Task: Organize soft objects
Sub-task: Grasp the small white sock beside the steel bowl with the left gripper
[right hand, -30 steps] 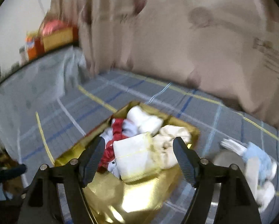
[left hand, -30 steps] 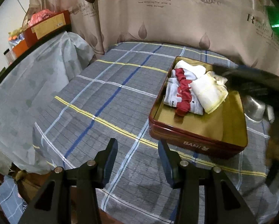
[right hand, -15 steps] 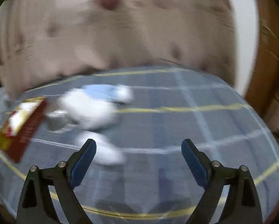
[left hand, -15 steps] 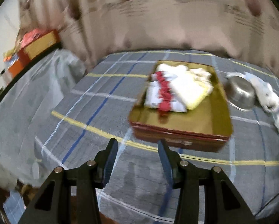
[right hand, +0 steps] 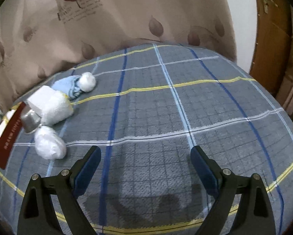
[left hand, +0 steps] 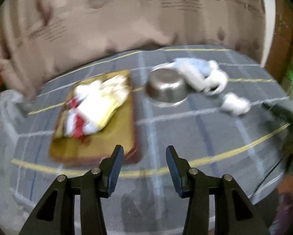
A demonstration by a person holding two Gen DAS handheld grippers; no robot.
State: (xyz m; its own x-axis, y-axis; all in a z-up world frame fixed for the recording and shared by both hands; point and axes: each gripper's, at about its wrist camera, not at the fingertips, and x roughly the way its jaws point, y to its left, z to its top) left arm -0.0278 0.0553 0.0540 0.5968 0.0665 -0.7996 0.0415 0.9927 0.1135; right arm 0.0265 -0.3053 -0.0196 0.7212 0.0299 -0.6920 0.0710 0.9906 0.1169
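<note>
Now my right gripper (right hand: 145, 164) gapes empty over the plaid blanket (right hand: 166, 117), its jaws having just been opening. At frame left lie white socks (right hand: 49, 145), a steel bowl (right hand: 30, 120) and the tin (right hand: 6, 137). My left gripper (left hand: 144, 166) stands half open, empty, before the sock-filled tin (left hand: 95, 113).

Dim, warm indoor light; one view smeared, the other crisp.

The left wrist view is motion-blurred throughout: the tray (left hand: 99, 143) and metal bowl (left hand: 167, 89) ahead of the jaws are streaky, and a green glare spot burns at the far right edge. The right wrist view is sharp, with soft jaw shadows on the blanket (right hand: 166, 117) just below the jaws. The edges bow and darken in both.
</note>
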